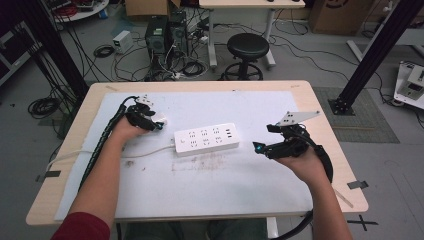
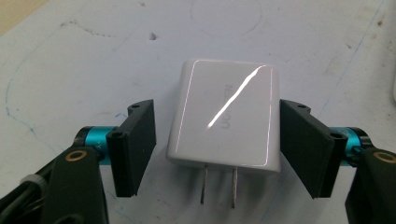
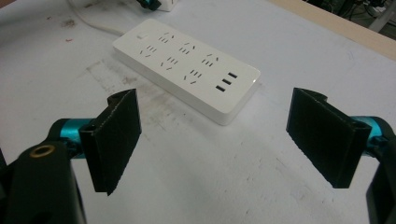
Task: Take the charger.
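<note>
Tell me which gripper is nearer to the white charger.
Left. The left gripper has its fingers on either side of the white charger. The right gripper sits beyond the power strip, far from it.

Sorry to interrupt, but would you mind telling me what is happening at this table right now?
A person works with a gripper in each hand. The left gripper straddles a white charger lying flat on the table, prongs toward the camera; one jaw looks close against its side, the other stands off with a gap. The right gripper waits open, aimed at the white power strip, holding nothing.
</note>
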The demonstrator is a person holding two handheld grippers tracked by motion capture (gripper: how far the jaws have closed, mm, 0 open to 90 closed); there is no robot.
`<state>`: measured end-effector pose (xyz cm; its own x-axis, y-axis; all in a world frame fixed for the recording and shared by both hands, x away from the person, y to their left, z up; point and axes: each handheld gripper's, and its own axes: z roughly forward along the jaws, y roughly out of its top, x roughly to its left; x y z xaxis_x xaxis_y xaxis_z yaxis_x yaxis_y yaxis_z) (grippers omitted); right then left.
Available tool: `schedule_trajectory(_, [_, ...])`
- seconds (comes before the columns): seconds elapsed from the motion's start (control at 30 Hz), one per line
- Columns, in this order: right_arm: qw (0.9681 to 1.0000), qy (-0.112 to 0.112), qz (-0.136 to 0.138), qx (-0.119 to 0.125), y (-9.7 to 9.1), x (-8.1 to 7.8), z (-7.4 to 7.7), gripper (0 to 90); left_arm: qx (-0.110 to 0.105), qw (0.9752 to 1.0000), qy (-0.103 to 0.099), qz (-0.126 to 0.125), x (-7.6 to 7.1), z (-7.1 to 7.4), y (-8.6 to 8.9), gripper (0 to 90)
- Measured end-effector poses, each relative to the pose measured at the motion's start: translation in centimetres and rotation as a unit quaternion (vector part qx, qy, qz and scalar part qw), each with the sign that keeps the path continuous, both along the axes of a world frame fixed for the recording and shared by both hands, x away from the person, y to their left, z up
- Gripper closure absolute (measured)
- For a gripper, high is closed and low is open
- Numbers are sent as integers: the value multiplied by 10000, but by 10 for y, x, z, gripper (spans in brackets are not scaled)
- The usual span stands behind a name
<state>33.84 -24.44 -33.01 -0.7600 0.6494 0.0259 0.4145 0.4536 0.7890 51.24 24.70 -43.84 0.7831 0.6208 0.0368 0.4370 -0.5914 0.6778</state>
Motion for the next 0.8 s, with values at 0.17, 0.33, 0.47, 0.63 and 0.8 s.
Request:
schedule_trajectory(0.17, [10000,15,-23,-3,0,0,0,182,-7,10000,-19,-64,0,0,-1,359])
schedule_trajectory(0.33, [10000,3,-8,14,0,1,-1,182,-9,9999,-15,-112,-1,0,-2,402])
schedule_trajectory(0.47, [10000,17,-21,17,-1,1,-1,182,38,9999,-37,-136,-3,3,-3,424])
schedule_trajectory(0.63, [10000,13,-6,24,0,1,-2,182,55,9997,-55,-221,-6,7,-5,425])
schedule_trajectory(0.8, [10000,-6,36,34,0,0,-2,182,88,9990,-224,-379,-21,33,-7,425])
